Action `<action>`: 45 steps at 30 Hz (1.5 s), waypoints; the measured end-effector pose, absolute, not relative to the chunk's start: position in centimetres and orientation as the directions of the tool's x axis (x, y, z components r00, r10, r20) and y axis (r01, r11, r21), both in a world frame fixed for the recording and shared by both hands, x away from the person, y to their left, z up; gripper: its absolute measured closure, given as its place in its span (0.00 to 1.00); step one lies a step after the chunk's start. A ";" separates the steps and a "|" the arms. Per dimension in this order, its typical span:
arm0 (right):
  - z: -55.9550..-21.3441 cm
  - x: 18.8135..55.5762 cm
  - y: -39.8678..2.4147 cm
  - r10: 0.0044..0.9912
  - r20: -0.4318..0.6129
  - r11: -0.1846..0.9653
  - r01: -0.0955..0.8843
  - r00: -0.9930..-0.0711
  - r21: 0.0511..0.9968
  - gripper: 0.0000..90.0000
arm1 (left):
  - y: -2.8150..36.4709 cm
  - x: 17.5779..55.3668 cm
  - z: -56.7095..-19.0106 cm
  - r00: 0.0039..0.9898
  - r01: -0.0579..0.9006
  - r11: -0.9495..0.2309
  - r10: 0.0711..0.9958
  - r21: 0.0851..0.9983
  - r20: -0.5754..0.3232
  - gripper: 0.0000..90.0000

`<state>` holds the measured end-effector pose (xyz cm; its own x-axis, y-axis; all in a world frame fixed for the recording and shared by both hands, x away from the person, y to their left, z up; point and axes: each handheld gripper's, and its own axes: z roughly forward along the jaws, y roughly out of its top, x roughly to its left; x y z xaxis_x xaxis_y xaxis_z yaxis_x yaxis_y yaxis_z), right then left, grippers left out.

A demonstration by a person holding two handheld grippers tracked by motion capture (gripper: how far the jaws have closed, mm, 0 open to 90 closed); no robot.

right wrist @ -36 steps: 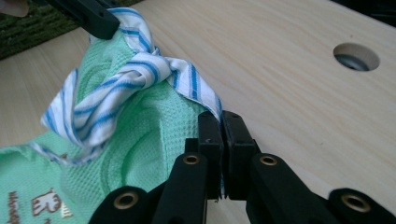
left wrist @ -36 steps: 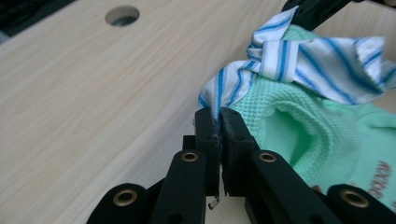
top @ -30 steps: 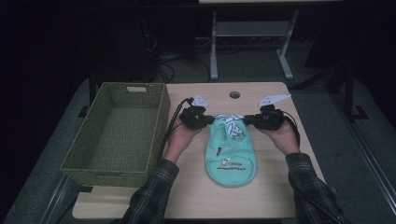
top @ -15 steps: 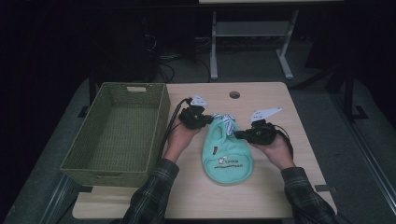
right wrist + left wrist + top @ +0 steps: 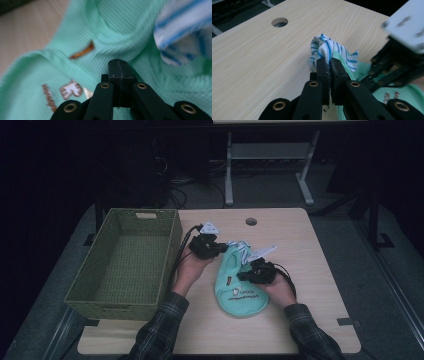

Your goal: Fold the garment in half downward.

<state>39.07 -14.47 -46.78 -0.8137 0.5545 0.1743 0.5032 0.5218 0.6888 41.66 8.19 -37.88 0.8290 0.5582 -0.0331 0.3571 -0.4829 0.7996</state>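
Observation:
A mint-green garment (image 5: 240, 292) with a blue-and-white striped collar (image 5: 239, 249) lies on the wooden table (image 5: 315, 270). My left gripper (image 5: 220, 249) is at its upper left edge. In the left gripper view, that gripper (image 5: 329, 62) is shut on the striped collar (image 5: 325, 47) where it meets the green cloth. My right gripper (image 5: 244, 276) rests over the garment's middle right. Seen in the right gripper view, it (image 5: 119, 63) has its jaws pressed together with no cloth visible between them, and the green cloth (image 5: 105, 32) with its printed logo lies just beyond the tips.
A green woven basket (image 5: 122, 212) stands with nothing in it at the table's left, close to the left hand. A round cable hole (image 5: 251, 221) sits near the table's far edge. Desk legs and cables stand on the dark floor behind.
My right gripper has come down from the garment's upper right corner toward the person and leftward, onto the middle of the green cloth. The left gripper has stayed put on the collar.

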 end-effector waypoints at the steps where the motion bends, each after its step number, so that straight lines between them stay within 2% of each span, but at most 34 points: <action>1: -47.1 39.2 -14.5 0.558 0.158 0.533 0.498 -0.815 0.684 1.00 | 8.2 41.4 -37.7 0.830 0.356 -0.478 0.557 0.803 -0.037 0.97; 3: -47.2 39.4 -14.7 0.568 0.181 0.508 0.515 -0.803 0.690 1.00 | 8.3 40.9 -37.3 0.841 0.336 -0.490 0.541 0.804 -0.021 0.97; 9: -47.2 40.1 -14.8 0.595 0.147 0.508 0.511 -0.791 0.693 1.00 | 8.6 39.0 -36.7 0.860 0.297 -0.513 0.511 0.805 0.008 0.96; 18: -47.5 41.3 -15.2 0.626 0.152 0.466 0.524 -0.764 0.713 1.00 | 8.0 37.1 -37.6 0.890 0.275 -0.529 0.457 0.803 -0.004 0.96; 22: -47.5 41.3 -15.1 0.621 0.145 0.464 0.510 -0.770 0.724 1.00 | 7.7 36.9 -37.7 0.895 0.258 -0.553 0.446 0.792 0.021 0.96; 35: -45.2 36.3 -19.1 0.594 0.121 0.483 0.473 -0.795 0.737 1.00 | 7.5 36.8 -38.2 0.895 0.241 -0.578 0.443 0.780 0.051 0.96; 45: -46.6 33.3 -20.8 0.586 0.133 0.536 0.506 -0.799 0.676 1.00 | 8.0 36.8 -38.2 0.893 0.240 -0.572 0.447 0.784 0.052 0.96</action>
